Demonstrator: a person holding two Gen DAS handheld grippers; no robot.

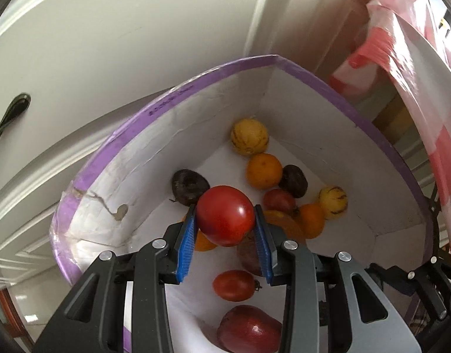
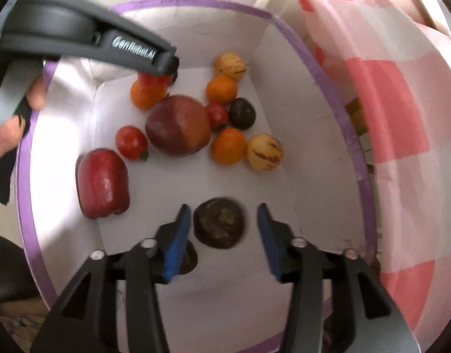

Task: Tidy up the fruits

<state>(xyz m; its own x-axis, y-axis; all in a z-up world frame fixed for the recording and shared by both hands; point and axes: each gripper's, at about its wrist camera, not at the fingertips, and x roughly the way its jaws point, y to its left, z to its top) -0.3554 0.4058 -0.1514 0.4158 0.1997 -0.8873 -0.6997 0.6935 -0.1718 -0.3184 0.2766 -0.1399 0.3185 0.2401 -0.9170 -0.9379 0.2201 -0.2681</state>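
A white box (image 1: pixel 319 111) with a purple rim already holds most of the fruit, and the sorting looks well advanced though not finished. On its floor lie two striped yellow melons (image 2: pixel 264 152), oranges (image 2: pixel 228 146), small tomatoes (image 2: pixel 131 142), dark passion fruits (image 2: pixel 242 113), a large pomegranate (image 2: pixel 178 126) and a red wax apple (image 2: pixel 102 183). Two pieces are at the point of delivery. The left gripper (image 1: pixel 225 220), pointing steeply down into the box, has its jaws pinching a red tomato (image 1: pixel 225 215) held above the pile, clear of the floor; in the right wrist view that gripper reaches in from the upper left, with the person's hand (image 2: pixel 16 117) on its handle at the box's edge. The right gripper (image 2: pixel 224 223) also points steeply down over the near side of the box, its jaws spread, with a dark brown fruit (image 2: pixel 219 223) between the blue pads (image 2: pixel 178 235) but touched by neither; it is blurred, and seems to be resting on or dropping to the floor of the box, though the view does not settle which. What is left, by this showing, is to set the red tomato down among the others; whether more fruit waits outside the box cannot be seen. A pink-and-white checked cloth (image 2: pixel 402 117) hangs beside the box on the right.
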